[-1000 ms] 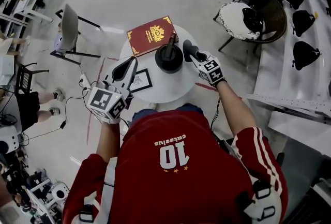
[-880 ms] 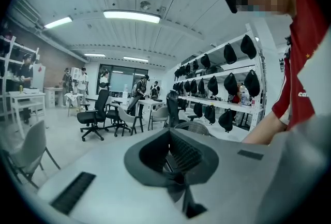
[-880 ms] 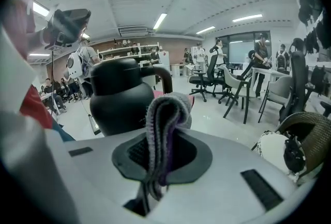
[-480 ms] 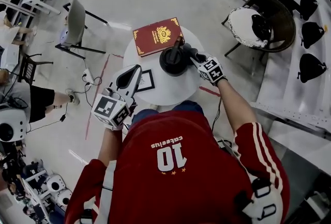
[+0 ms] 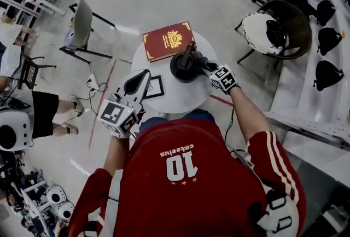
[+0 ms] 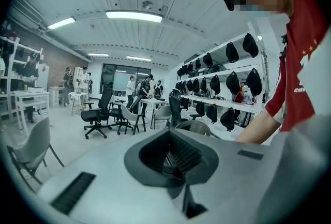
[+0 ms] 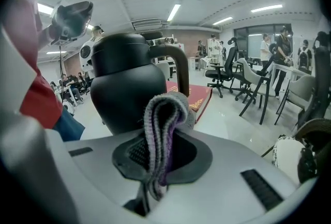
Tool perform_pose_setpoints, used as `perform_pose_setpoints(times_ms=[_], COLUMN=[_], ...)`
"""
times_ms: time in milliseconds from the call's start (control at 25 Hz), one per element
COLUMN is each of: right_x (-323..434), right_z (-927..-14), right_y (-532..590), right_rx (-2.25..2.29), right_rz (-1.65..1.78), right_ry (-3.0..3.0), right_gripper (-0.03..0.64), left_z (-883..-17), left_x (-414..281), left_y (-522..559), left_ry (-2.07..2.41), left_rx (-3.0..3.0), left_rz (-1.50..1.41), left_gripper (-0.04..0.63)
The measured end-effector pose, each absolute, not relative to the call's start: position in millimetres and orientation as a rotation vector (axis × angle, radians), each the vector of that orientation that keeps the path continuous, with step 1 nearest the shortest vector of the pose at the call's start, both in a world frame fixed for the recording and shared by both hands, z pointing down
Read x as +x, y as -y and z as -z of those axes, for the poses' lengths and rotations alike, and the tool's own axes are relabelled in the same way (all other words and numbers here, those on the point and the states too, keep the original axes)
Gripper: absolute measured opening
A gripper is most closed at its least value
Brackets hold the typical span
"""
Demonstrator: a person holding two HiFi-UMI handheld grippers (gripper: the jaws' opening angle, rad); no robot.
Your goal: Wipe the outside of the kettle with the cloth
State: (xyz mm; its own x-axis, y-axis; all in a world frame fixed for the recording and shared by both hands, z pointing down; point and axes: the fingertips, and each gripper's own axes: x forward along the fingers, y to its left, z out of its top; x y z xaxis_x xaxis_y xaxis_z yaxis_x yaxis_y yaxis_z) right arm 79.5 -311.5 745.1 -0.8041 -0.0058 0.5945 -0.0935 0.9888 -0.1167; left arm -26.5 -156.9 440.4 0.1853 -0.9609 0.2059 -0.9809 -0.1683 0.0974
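Note:
The black kettle [image 5: 184, 65] with its upright handle stands on the small round white table [image 5: 180, 100]. In the right gripper view the kettle [image 7: 128, 87] rises close in front. My right gripper [image 5: 203, 62] is at the kettle's right side, shut on a folded grey and purple cloth [image 7: 164, 114] that sticks up between the jaws of the right gripper [image 7: 159, 151]. Whether the cloth touches the kettle is hidden. My left gripper [image 5: 136, 83] hangs over the table's left edge, away from the kettle. In its own view the left gripper [image 6: 173, 153] is shut with nothing in it.
A red book [image 5: 167, 40] lies at the table's far side, behind the kettle. A small framed picture [image 5: 155, 86] lies on the table's left part. Chairs [image 5: 82, 30] and a wicker chair [image 5: 279, 25] stand around; shelves with black helmets [image 5: 328, 73] run along the right.
My right gripper with the cloth has moved in from the right, up against the kettle's side. The left gripper has hardly moved.

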Motion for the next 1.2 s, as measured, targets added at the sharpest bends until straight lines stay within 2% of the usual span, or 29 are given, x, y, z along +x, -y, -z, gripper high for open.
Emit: perform_pose_setpoints(times_ms=[760, 1200], right_x=[107, 109], right_z=[-740, -741], right_y=[280, 250], right_rx=[0.414, 0.584], right_rz=[-0.451, -0.592], right_ry=[2.489, 2.465], right_gripper=[0.050, 0.051], left_z=[-436, -434], left_x=[-7, -23], left_y=[159, 145], left_ry=[1.710, 1.645], left_rx=[2.381, 2.437], left_rz=[-0.115, -0.097], left_gripper=[0.008, 0.008])
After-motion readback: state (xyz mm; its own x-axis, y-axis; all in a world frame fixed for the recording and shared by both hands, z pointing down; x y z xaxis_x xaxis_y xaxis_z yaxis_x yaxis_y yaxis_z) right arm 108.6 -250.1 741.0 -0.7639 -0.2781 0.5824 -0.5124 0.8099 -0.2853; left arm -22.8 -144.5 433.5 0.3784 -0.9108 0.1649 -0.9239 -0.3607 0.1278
